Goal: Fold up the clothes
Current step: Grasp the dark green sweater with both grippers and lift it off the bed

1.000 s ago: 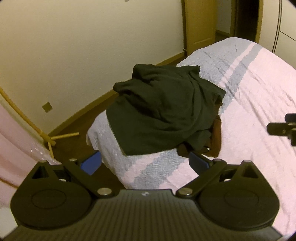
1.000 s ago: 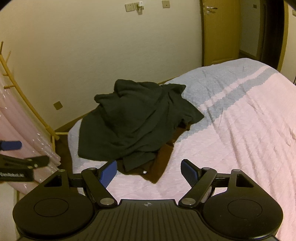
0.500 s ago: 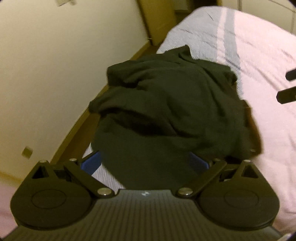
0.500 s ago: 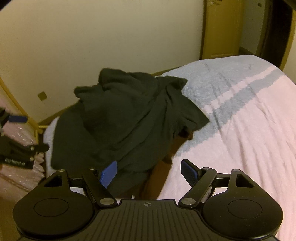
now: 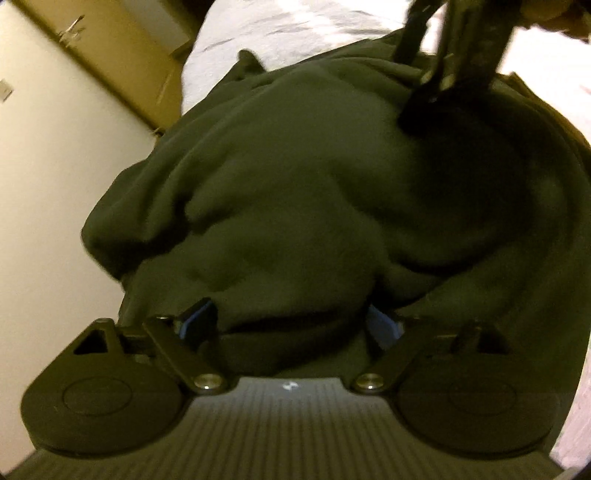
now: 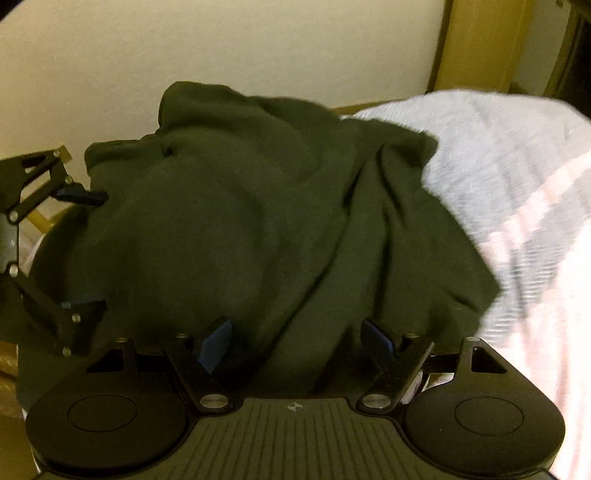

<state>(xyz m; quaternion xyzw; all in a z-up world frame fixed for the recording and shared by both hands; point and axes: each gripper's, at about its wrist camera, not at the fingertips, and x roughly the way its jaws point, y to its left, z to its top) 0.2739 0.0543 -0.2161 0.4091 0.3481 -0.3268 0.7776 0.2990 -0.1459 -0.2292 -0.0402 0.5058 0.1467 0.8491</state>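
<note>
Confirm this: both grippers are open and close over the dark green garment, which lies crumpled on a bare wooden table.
Not a table. The right wrist view shows the dark green garment on a bed's pink and grey blanket. The left gripper and right gripper are open.

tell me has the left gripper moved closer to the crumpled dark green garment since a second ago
Yes. The left gripper has closed in on the crumpled dark green garment, which now hides most of the striped bedspread.

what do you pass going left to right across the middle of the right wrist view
black left tool at the picture's left edge → crumpled dark green garment → bed cover with grey and pink bands
</note>
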